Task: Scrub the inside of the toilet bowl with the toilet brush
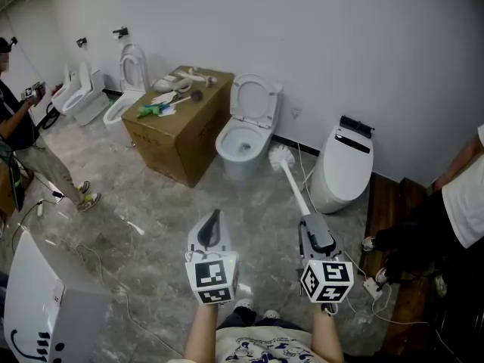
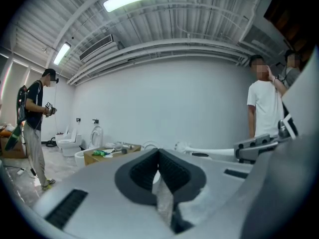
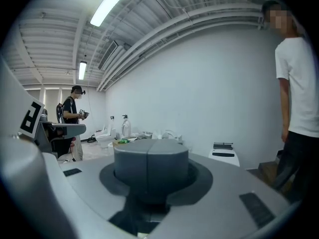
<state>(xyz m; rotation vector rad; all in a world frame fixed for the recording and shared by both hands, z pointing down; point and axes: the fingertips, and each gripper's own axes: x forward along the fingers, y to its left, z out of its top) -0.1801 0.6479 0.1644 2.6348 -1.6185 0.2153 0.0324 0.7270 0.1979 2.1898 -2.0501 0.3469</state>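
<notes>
Head view: from above, steeply down past left tool point(image 1: 215, 216) and right tool point(image 1: 312, 221) to floor point(image 1: 151, 203), toilet point(image 1: 246, 138) and cardboard box point(image 1: 178, 127) by the white wall point(image 1: 340, 44). Tool views: low, level, close behind own jaws, facing that wall. Common to all three: box, far toilets point(image 1: 83, 97), person point(image 1: 15, 119) at left. Shared by head and left tool views: toilet brush point(image 1: 291, 176)
</notes>
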